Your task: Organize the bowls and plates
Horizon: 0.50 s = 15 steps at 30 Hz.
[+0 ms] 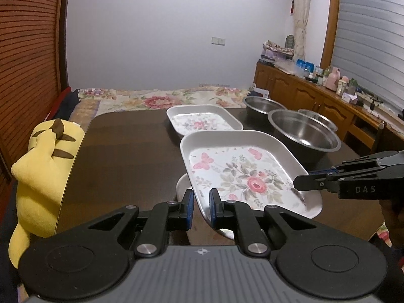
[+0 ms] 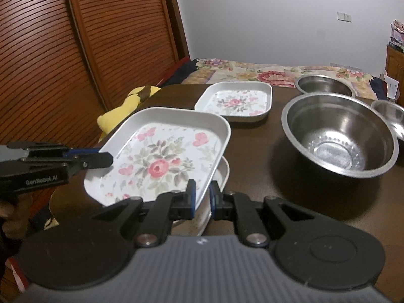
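Bedroom, dark glossy wooden table (image 1: 131, 146); floral rectangular metal tray (image 1: 242, 174) tilted above another tray (image 2: 222, 174); left gripper (image 1: 202, 208) and right gripper (image 2: 202, 197) pinch its rims; round steel bowl (image 2: 338, 133) beside it

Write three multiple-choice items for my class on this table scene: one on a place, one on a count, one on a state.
1. Where is the yellow plush toy?
A. in a bowl
B. at the table's left edge
C. on the cabinet

2. How many steel bowls stand on the table?
A. one
B. three
C. five

3. How is the near floral tray held?
A. by both grippers, tilted
B. by one gripper
C. by nothing, lying flat

Key: 1 B, it leans beside the dark tabletop; 2 B, a large bowl, a far bowl and a small bowl; 3 A, the left gripper and the right gripper each pinch its rim.
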### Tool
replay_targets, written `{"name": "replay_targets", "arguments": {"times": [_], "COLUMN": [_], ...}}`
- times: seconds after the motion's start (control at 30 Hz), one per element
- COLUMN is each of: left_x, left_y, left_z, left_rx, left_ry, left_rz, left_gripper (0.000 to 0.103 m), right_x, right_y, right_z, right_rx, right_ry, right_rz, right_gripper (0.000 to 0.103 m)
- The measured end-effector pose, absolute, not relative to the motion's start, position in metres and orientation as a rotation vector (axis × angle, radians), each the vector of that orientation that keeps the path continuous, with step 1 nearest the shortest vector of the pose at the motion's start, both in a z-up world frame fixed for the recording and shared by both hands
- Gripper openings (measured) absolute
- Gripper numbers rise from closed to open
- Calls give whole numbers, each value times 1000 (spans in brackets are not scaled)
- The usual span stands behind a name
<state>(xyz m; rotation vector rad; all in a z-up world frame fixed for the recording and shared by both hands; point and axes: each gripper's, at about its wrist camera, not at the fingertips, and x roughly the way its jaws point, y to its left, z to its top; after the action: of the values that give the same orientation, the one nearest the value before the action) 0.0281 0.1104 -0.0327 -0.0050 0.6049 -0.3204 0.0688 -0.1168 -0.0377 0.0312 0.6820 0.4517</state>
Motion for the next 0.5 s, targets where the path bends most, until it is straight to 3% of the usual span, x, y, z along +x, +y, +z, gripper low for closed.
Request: {"name": "replay_targets", "arguments": {"times": [0.5], "left_x": [28], "left_y": [108], "left_z": [-48], "left_rx": [8], "left_ry": [634], "left_rz": [-298], "left_gripper": [14], "right_x": [61], "right_y": [-114], "right_z": [-52], "right_rx": [51], "right_ry": [695], "right_rz": [435], "right_gripper": [13]}}
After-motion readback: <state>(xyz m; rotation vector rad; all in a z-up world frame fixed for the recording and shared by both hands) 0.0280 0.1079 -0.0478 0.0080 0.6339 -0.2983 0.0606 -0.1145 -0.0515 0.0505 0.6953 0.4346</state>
